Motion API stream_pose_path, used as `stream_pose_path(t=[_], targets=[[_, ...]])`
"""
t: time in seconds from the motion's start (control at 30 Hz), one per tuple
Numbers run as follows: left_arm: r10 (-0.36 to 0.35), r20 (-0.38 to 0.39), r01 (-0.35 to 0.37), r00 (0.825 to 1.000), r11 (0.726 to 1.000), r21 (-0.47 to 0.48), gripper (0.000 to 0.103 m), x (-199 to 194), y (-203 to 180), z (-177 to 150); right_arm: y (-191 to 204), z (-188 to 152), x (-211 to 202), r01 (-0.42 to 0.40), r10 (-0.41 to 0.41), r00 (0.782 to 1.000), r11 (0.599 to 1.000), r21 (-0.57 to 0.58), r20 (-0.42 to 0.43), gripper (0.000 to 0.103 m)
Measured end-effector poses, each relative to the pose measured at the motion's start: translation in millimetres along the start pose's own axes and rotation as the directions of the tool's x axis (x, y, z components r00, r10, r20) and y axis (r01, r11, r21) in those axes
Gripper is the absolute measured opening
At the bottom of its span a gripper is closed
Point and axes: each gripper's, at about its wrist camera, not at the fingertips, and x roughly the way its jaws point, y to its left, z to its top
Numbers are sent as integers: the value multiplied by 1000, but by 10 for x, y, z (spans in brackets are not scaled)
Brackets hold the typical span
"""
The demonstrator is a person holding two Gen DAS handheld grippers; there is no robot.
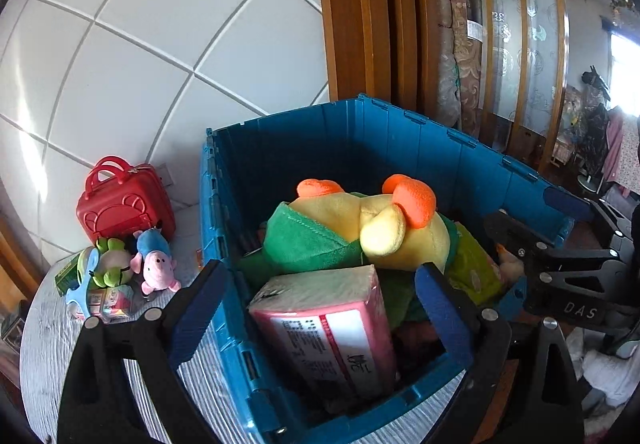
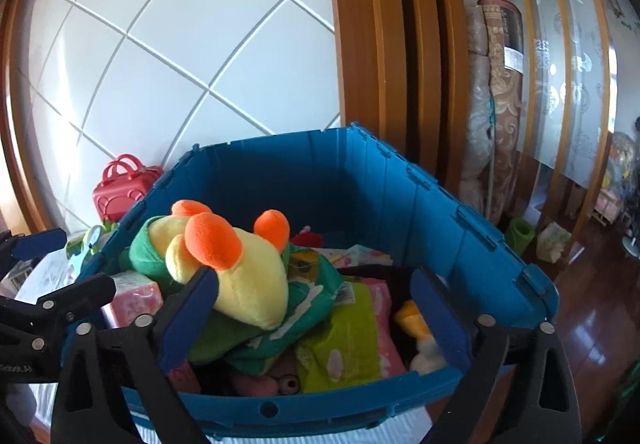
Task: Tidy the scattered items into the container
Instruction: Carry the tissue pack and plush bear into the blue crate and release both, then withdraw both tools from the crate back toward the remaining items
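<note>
A blue plastic crate point(image 1: 400, 131) point(image 2: 400, 183) stands on a round table. In it lie a yellow plush toy with orange feet and green clothes point(image 1: 360, 219) point(image 2: 248, 268), a pink wrapped pack point(image 1: 332, 332) point(image 2: 136, 296), green packets point(image 2: 344, 340) and other items. My left gripper point(image 1: 320, 300) is open and empty, over the crate's near edge above the pink pack. My right gripper point(image 2: 316, 320) is open and empty above the crate's near rim. The right gripper also shows in the left wrist view point(image 1: 560, 268).
On the table left of the crate stand a red toy suitcase point(image 1: 124, 199) point(image 2: 120, 183), a pink and blue pig plush point(image 1: 156, 260), a green plush point(image 1: 112, 264) and small boxes point(image 1: 108, 300). Wooden door frames point(image 1: 360, 15) and rolled rugs point(image 1: 460, 51) stand behind.
</note>
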Motion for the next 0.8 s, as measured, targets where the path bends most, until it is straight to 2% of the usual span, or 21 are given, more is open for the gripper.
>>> stream_pose_path(t=[0.27,0.43,0.63,0.8], targets=[[28,49,-26,998,999,-41,96,-341,321,-117,257,79,-239,-44,44,998,999,-14,47,103],[71,46,-66,996,992,-104,96,-508,766,-304,642,141,-363,-104,108,991,993,-58,81,103],[130,32,-120,991,968,-222,96,-706,1628,-634,1356,224,-440,-180,192,977,976,-123,92,103],[175,1,-166,985,933,-320,96,-881,2557,-1004,2106,250,-508,-212,232,967,960,-182,101,103]])
